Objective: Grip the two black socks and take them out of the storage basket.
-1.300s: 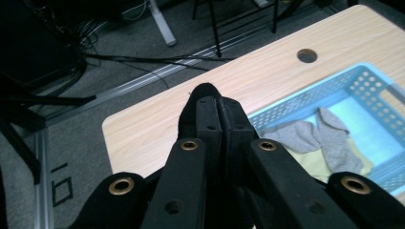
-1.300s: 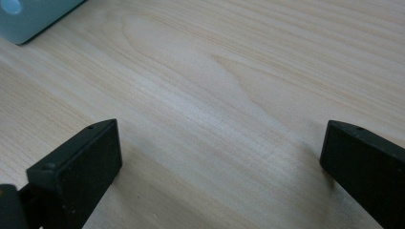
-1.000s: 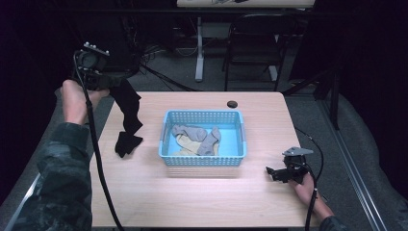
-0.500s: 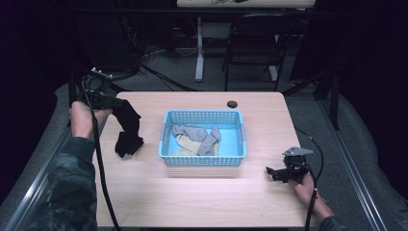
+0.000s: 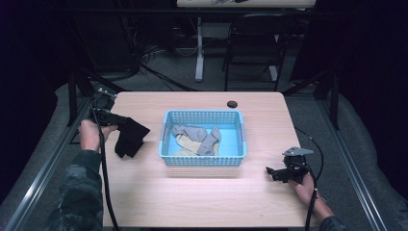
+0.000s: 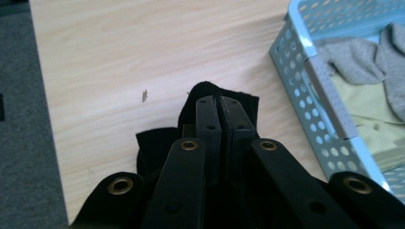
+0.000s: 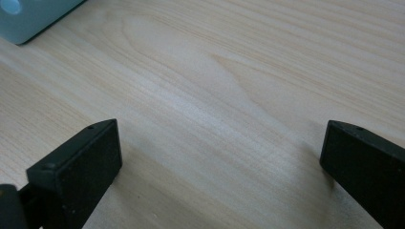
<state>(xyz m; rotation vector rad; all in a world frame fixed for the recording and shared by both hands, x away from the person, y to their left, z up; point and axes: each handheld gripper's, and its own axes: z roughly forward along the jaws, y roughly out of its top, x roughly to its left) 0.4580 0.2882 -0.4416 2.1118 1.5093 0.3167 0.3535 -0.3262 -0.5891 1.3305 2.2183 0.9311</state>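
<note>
- Table point(image 5: 202, 192) of pale wood is seen from above, with a blue perforated basket point(image 5: 204, 161) set near its middle.
- Grey socks point(image 5: 202, 137) and a yellowish cloth point(image 5: 185, 143) are held inside the basket.
- The left gripper point(image 5: 118, 120) is held at the table's left edge by the left hand point(image 5: 90, 134); its jaws are pressed together on a black cloth point(image 5: 130, 138).
- In the left gripper view, the black cloth point(image 6: 224, 95) is seen pinched between the jaws, low over the table, beside the basket point(image 6: 310, 71).
- The cloth's lower part is draped onto the table, left of the basket and apart from it.
- The right gripper point(image 5: 272, 172) is rested near the table's front right, with its jaws spread wide and nothing between them.
- A small dark round object point(image 5: 232, 103) is seen behind the basket.
</note>
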